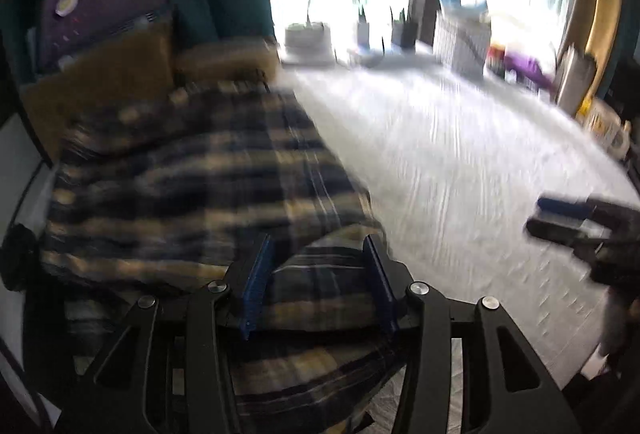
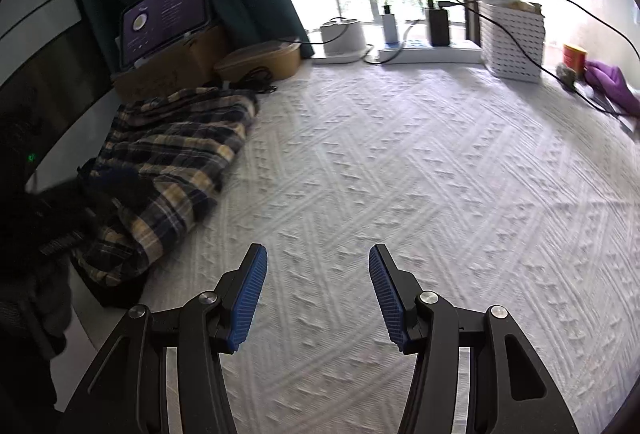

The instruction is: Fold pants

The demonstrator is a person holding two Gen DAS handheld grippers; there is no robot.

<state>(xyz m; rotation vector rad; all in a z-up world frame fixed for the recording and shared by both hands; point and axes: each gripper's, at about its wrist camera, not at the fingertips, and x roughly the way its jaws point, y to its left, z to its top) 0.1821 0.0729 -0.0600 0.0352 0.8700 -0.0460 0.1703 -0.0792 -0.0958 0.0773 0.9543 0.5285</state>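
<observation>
Nothing here is giving me words or numbers I can read. The purple screen (image 2: 168,14) leaning behind the cardboard box (image 2: 172,66) is showing pale lines of text, but they are coming through too small and blurred. The red can (image 2: 575,57) by the window is showing no legible label either.

A white textured cover (image 2: 400,162) spreads over the tabletop ahead of my right tool (image 2: 318,262). The plaid pants (image 2: 168,154) lie bunched on it, far off to that tool's left. Beyond them sit a cardboard box (image 2: 172,62) and a brown bowl (image 2: 260,60). Straight ahead along the far edge stand a lamp base (image 2: 342,36), a power strip (image 2: 432,54) and a white basket (image 2: 512,42), with a purple cloth (image 2: 612,84) lying far right.
</observation>
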